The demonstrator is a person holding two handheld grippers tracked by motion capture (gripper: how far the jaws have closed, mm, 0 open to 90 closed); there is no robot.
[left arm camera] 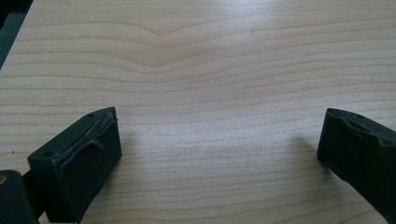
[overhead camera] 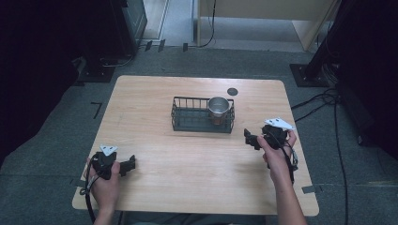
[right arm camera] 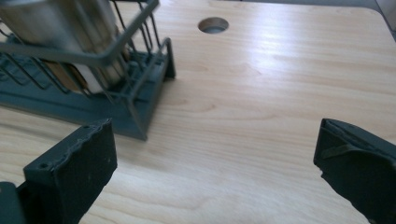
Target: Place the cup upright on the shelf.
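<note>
The cup [overhead camera: 218,109] is a plain metal one, standing upright in the right end of the rack [overhead camera: 187,123], a dark wire basket set across the middle of the bench [overhead camera: 155,187]. Its mouth faces up and its rim rises above the rack's top rail, which leaves the upper wall free to be taken from the side or from above without fouling the wires. In the right gripper view the cup [right arm camera: 60,28] sits close against the corner of the rack [right arm camera: 135,100], so the bars would block any low approach.

The right tongs [overhead camera: 256,138] are nearest to it, held just off the rack's right end and pointed toward it. Their jaws stand wide apart with nothing between them, and bare wood shows through the gap. That spread looks suited to the cup's width, so this seems to be a hand set up for a reach rather than one carrying anything.

The left tongs [overhead camera: 129,164] rest low at the front left of the bench, well apart from the rack. They too are spread wide and empty over bare wood, and appear to be parked out of the way, perhaps ready to steady the rack.

Behind the rack, near the far edge, is a round hole [overhead camera: 232,92] in the benchtop.
</note>
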